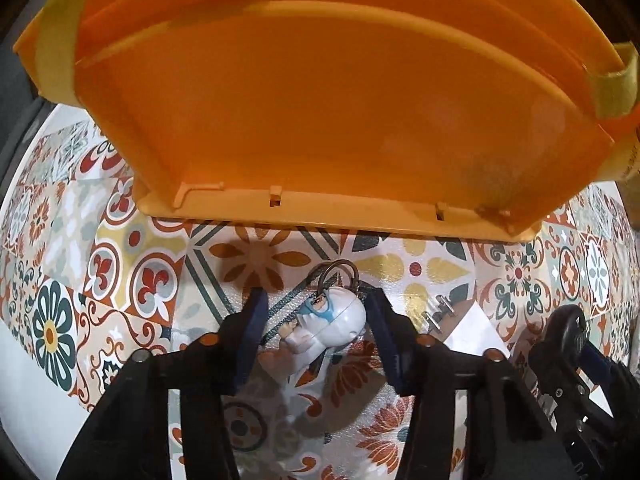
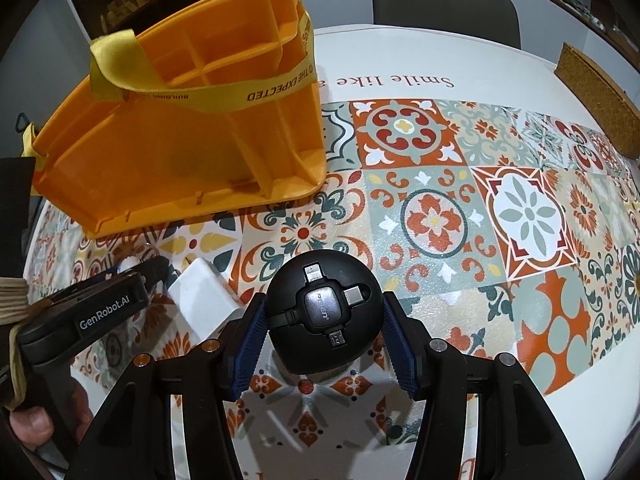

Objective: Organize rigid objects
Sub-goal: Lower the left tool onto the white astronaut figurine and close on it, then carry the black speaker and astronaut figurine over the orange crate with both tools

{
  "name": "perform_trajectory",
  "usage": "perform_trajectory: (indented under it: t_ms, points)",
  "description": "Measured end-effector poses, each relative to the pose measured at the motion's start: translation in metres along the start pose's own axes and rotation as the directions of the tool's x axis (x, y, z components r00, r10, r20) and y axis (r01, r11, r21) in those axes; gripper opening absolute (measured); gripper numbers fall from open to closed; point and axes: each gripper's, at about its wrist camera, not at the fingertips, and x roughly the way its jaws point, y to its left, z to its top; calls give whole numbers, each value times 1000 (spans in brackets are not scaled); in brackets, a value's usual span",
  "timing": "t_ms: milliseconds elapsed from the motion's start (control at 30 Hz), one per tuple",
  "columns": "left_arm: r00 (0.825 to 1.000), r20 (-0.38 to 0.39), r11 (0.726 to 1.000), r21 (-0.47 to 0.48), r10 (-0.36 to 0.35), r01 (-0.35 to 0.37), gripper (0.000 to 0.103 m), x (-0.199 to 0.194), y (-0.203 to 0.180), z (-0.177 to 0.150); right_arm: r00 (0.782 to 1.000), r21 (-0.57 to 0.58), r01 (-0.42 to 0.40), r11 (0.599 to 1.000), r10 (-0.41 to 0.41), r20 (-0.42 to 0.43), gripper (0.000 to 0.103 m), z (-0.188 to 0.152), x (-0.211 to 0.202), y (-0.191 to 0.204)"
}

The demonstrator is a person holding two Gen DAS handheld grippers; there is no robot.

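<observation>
left gripper [image 1: 316,320] pinches white figurine keychain [image 1: 336,320], just near of orange organizer [image 1: 304,120] | right gripper [image 2: 324,320] clamps round black cable adapter [image 2: 323,312], right of white charger [image 2: 204,296] | risk: round bodies may slip; organizer could tip if bumped

Held a small white figure keychain [image 1: 332,324] between the blue pads [image 1: 250,344] of the left gripper [image 1: 316,320], metal ring [image 1: 338,274] pointing far. Hovered above the patterned tablecloth [image 1: 120,272], near the orange organizer [image 1: 320,100]. Showed the right gripper [image 1: 568,360] at far right.
</observation>
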Motion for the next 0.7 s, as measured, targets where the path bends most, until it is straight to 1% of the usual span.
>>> perform_trajectory:
  t_ms: [33,67,333,367,500,533,700]
  points:
    - [1000,1,1000,11,-9,9,41,0,-1,0,1000,0,0,1000,0,-1,56,0,1,0]
    - [1000,2,1000,18,-14,14,38,-5,2,-11,1000,1,0,1000,0,-2,56,-1,1,1]
    - [999,2,995,87,-44,44,37,-15,4,-27,1000,-3,-10,1000,9,-9,56,-5,-1,6]
    - [999,2,995,90,-47,47,37,-20,-2,-31,1000,-4,-10,1000,10,-10,56,-6,-2,7]
    - [997,6,993,98,-71,70,37,-34,4,-37,1000,-6,-15,1000,15,-14,56,-7,-3,9]
    - [997,8,992,99,-77,75,37,-43,-2,-41,1000,-7,-17,1000,17,-15,56,-8,-4,11]
    - [994,29,988,120,-106,102,37,-66,-2,-52,1000,-15,-29,999,29,-6,56,-9,-12,17]
